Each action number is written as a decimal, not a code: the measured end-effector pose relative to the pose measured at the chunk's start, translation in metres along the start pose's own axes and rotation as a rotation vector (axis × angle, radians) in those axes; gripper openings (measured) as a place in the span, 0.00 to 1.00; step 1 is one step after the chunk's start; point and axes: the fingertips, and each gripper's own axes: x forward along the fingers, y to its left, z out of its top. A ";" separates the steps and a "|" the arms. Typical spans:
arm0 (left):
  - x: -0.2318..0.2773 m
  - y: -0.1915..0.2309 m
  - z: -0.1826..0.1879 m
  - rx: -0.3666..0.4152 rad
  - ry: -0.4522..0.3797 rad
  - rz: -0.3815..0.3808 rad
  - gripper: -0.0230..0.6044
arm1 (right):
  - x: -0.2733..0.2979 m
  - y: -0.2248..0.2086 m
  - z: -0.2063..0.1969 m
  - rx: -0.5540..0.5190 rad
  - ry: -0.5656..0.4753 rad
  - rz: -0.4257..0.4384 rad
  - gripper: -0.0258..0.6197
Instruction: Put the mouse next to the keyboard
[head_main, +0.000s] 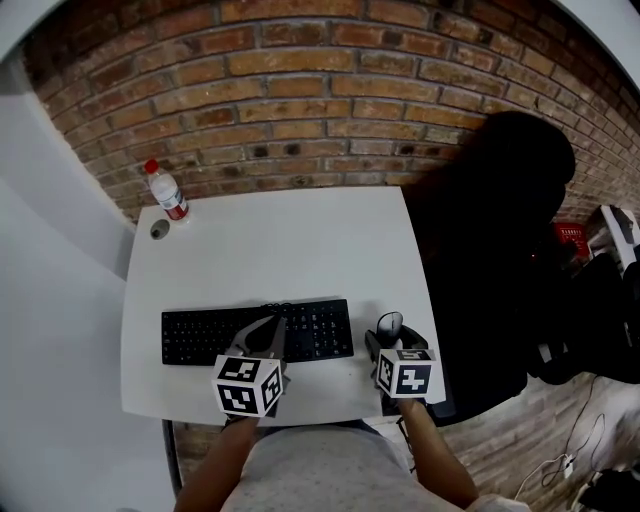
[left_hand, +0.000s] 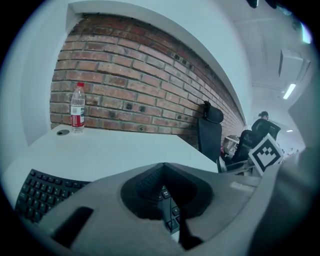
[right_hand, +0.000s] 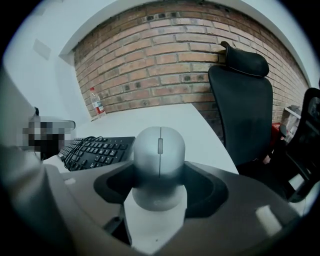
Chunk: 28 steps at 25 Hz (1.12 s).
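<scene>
Jaws of the right gripper (right_hand: 159, 142) press both sides of the mouse (right_hand: 159, 172), which sits on the table (head_main: 290, 240) just right of the keyboard (head_main: 200, 336). Left gripper (left_hand: 163, 169) hovers above the keys, jaws together and empty.

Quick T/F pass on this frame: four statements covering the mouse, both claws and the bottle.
1. The mouse sits between the jaws of the right claw. True.
2. The left claw holds the bottle. False: its jaws are together on nothing, above the keyboard, and the bottle is at the table's far left corner.
3. The mouse is left of the keyboard. False: it is just off the keyboard's right end.
4. The bottle stands upright. True.
</scene>
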 end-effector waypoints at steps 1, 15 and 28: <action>0.001 0.000 0.000 -0.001 0.002 0.003 0.02 | 0.002 -0.001 -0.001 0.003 0.010 0.000 0.52; 0.005 -0.002 0.000 0.001 0.009 0.010 0.02 | 0.017 -0.006 -0.004 0.009 0.071 -0.027 0.52; -0.002 0.004 -0.002 -0.012 0.006 0.021 0.02 | 0.026 -0.006 -0.002 -0.021 0.086 -0.073 0.52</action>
